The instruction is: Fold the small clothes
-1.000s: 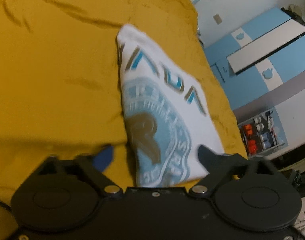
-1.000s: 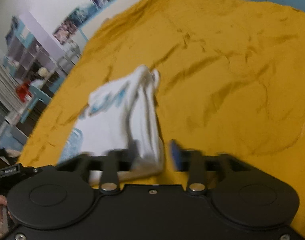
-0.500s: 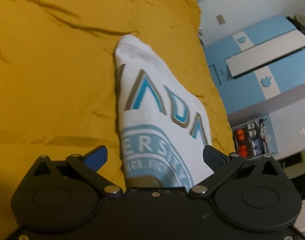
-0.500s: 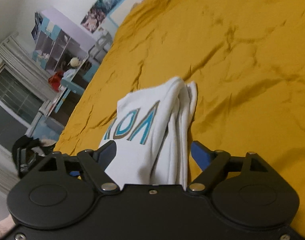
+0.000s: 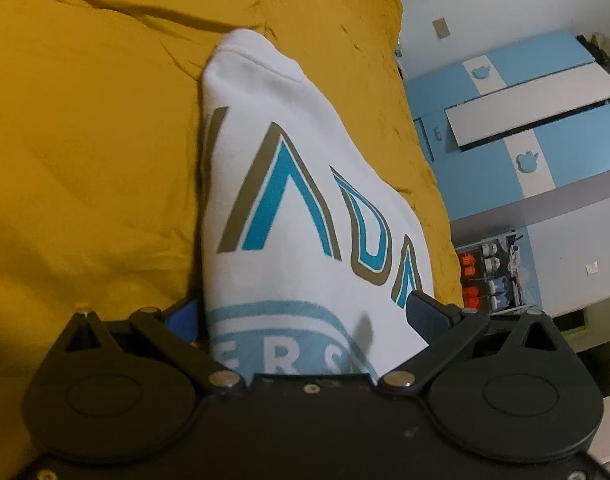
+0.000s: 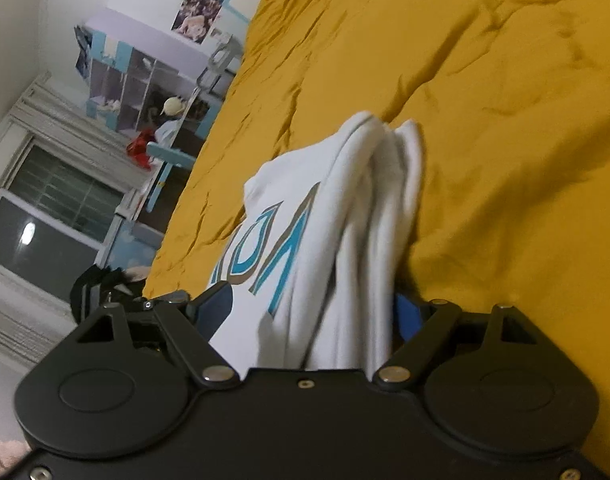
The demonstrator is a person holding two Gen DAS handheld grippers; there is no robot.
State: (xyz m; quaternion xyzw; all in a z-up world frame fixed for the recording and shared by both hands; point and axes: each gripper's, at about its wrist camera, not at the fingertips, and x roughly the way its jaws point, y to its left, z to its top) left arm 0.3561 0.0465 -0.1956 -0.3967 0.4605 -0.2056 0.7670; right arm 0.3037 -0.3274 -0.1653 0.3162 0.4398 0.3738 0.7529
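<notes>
Right wrist view: your right gripper [image 6: 309, 312] is opening around the folded white shirt [image 6: 325, 240]; your left gripper [image 5: 301, 312] straddles it, wide open.

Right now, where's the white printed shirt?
The white printed shirt lies folded on the mustard bedspread, between the open fingers of both grippers in each wrist view, near the bed edge facing the blue wardrobe.

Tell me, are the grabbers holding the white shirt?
No. The folded white shirt lies between both sets of fingers, but the left gripper stands open, and the right gripper is opening around its bunched edge.
</notes>
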